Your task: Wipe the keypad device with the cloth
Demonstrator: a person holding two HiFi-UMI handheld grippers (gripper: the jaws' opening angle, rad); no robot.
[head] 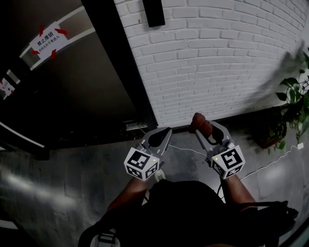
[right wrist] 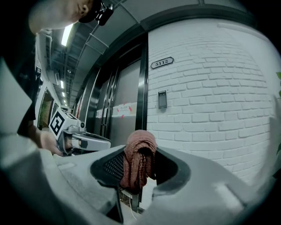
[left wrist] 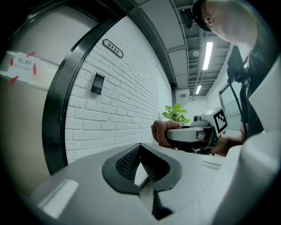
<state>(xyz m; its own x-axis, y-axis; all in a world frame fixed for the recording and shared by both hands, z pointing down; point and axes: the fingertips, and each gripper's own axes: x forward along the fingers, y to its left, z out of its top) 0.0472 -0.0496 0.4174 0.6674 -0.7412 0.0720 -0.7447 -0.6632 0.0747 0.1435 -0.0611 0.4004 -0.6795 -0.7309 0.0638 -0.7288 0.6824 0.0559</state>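
The keypad device [head: 153, 12] is a small black box high on the white brick wall; it also shows as the keypad [left wrist: 97, 83] and the keypad [right wrist: 162, 99]. Both grippers are held low, well short of it. My right gripper [head: 207, 128] is shut on a reddish-brown cloth [head: 200, 123], which bunches up between the jaws as the cloth [right wrist: 138, 160]. My left gripper [head: 165, 131] is to its left, shut with nothing in it; its tips meet in the left gripper [left wrist: 140, 147] view. The right gripper [left wrist: 195, 134] with the cloth [left wrist: 160, 132] shows there too.
A dark door with a black frame [head: 120, 72] stands left of the wall and carries a paper notice [head: 48, 37] taped in red. A number plate [left wrist: 113, 48] hangs above the keypad. A potted plant [head: 294, 103] is at the right. White cables [head: 193, 152] lie on the grey floor.
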